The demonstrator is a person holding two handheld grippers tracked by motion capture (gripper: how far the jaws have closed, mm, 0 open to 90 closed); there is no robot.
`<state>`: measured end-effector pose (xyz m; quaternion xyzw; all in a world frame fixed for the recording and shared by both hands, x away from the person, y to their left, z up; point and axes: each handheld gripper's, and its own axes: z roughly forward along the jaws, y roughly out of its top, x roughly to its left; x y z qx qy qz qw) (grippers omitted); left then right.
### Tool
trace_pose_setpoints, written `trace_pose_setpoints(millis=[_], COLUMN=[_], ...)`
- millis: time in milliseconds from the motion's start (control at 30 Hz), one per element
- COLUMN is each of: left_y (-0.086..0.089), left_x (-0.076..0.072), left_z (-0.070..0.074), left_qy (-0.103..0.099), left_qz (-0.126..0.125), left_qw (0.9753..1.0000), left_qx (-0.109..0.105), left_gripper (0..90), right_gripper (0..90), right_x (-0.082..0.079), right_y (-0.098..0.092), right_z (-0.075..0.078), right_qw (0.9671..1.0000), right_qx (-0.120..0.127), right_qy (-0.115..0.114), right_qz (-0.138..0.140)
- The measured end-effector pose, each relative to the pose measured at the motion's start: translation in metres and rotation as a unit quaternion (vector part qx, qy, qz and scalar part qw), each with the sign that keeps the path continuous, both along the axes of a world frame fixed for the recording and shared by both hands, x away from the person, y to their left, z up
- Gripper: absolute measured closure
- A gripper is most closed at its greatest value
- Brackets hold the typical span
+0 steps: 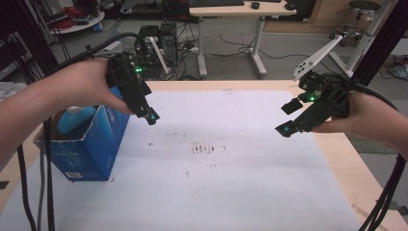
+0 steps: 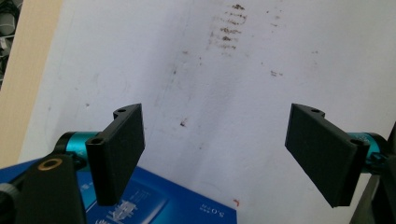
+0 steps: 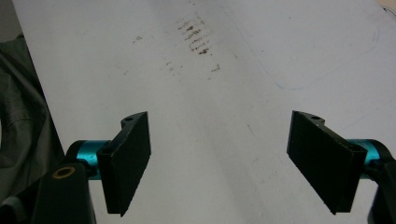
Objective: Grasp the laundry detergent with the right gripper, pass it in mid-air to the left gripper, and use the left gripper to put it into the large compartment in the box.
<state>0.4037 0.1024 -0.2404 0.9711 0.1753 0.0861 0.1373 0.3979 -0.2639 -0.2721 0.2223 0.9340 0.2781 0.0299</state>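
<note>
White foam sheeting covers most of the wooden table, its surface marked near the middle by a cluster of small brown smudges. At the near left edge of the sheet stands an open blue cardboard box, with a pale blue rounded object resting inside it; what that object is cannot be told. The left gripper, held in a person's left hand, hangs in the air just above the box's far right corner, pointing down and toward the middle of the table, a green light glowing on its body. In the left gripper view its jaws stand wide apart with nothing between them, the printed blue top of the box lying directly beneath them and the stained sheet beyond. Across the table, well apart from the box, the right gripper is held in the right hand above the sheet's right edge, aimed inward at the smudges. In the right gripper view its jaws are likewise spread wide and empty over bare sheet. Past the table's far edge, cables trail over the floor beneath a white-legged desk.
</note>
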Motion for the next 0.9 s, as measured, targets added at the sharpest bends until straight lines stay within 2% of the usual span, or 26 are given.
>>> trace_pose_setpoints(millis=[333,900], left_y=[-0.016,-0.017], left_x=[0.003,0.001], left_z=[-0.011,-0.022], left_qy=[0.007,0.012], left_qz=[-0.015,-0.006], left_qw=[0.9998,0.9999], left_qx=[0.008,0.005], left_gripper=[20.1,20.1], right_gripper=[21.4,21.4], right_x=[-0.001,0.006], right_y=[0.010,0.013], right_z=[-0.001,-0.006], right_qw=[0.9998,0.9996], right_qx=[0.005,0.006], right_qy=[0.003,0.012], right_qz=[0.017,0.025])
